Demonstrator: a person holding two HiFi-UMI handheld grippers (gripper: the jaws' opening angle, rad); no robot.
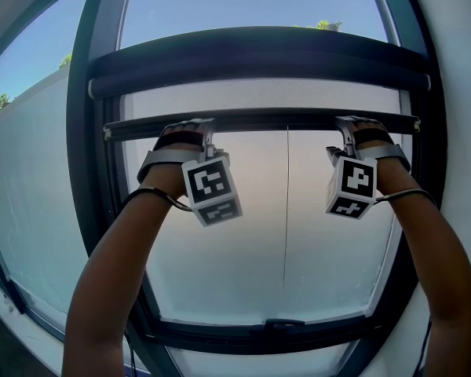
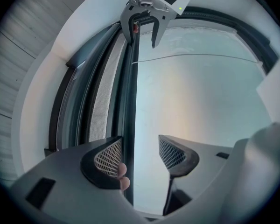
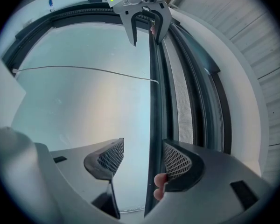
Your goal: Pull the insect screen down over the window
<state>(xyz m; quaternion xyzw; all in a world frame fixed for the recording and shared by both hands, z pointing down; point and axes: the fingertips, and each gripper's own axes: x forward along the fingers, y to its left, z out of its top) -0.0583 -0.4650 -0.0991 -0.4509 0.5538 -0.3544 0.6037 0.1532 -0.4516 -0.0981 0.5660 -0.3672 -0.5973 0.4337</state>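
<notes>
Jaws of the left gripper (image 2: 140, 143) stand apart around the dark slim metal pull bar (image 2: 129, 101) of the insect screen, which lies just beside one pad. The right gripper (image 3: 143, 143) straddles it likewise, jaws spread. The bar sits high on the dark-framed window (image 1: 82, 171), with a narrow band of grey mesh (image 1: 259, 94) showing beneath the black roller housing (image 1: 251, 57).

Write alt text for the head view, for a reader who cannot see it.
Two bare arms reach up, left gripper and right gripper at the dark pull bar of an insect screen, drawn only slightly below its roller housing. A thin cord hangs from the bar's middle.
</notes>
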